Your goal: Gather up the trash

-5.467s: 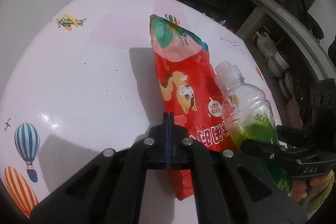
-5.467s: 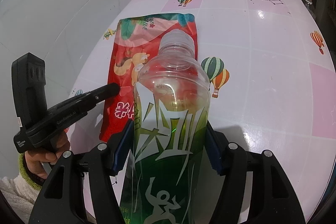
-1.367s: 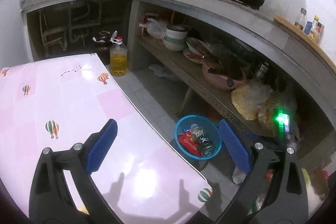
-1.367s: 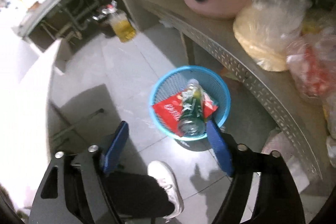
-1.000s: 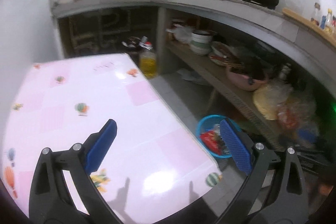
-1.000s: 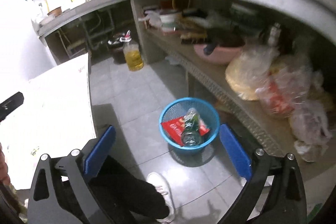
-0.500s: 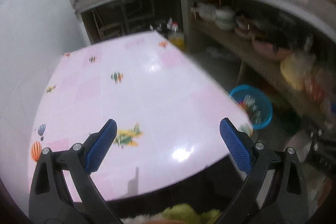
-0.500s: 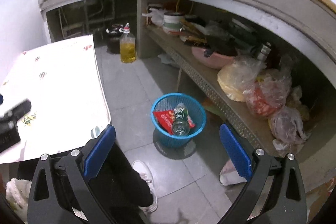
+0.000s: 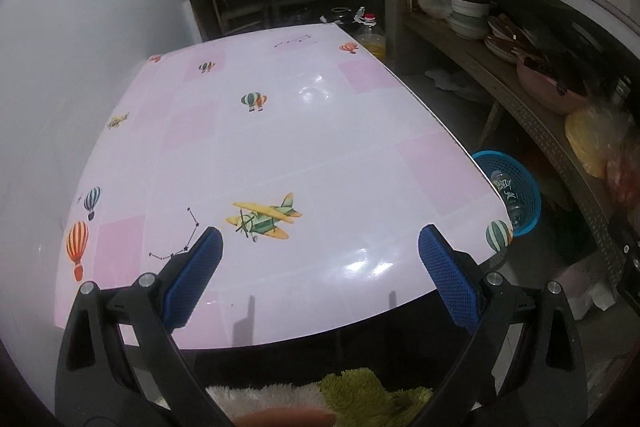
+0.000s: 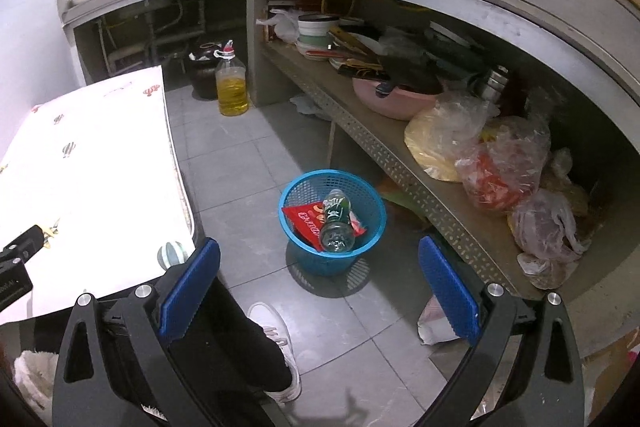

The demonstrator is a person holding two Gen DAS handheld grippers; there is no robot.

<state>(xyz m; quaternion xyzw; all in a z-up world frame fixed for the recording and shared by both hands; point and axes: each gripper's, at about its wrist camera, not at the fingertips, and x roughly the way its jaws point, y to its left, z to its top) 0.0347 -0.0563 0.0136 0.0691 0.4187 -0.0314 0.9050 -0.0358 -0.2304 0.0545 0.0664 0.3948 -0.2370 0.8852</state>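
A blue mesh waste basket (image 10: 370, 201) stands on the grey tiled floor beside the table. In it lie a red snack bag (image 10: 306, 221) and a green-labelled plastic bottle (image 10: 336, 221). The basket also shows in the left wrist view (image 9: 528, 183), past the table's right edge. My left gripper (image 9: 320, 271) is open and empty, held above the near edge of the pink patterned table (image 9: 280, 147). My right gripper (image 10: 320, 287) is open and empty, held high above the floor, short of the basket.
A low shelf (image 10: 360, 119) on the right holds bowls, a pink basin (image 10: 396, 99) and plastic bags. A bottle of yellow oil (image 10: 232, 87) stands on the floor by the far table corner. The person's leg and white shoe (image 10: 276, 331) are below the right gripper.
Both grippers have pulled back and up from the basket. The left wrist view has swung over the table. The basket looks smaller and farther in the right wrist view.
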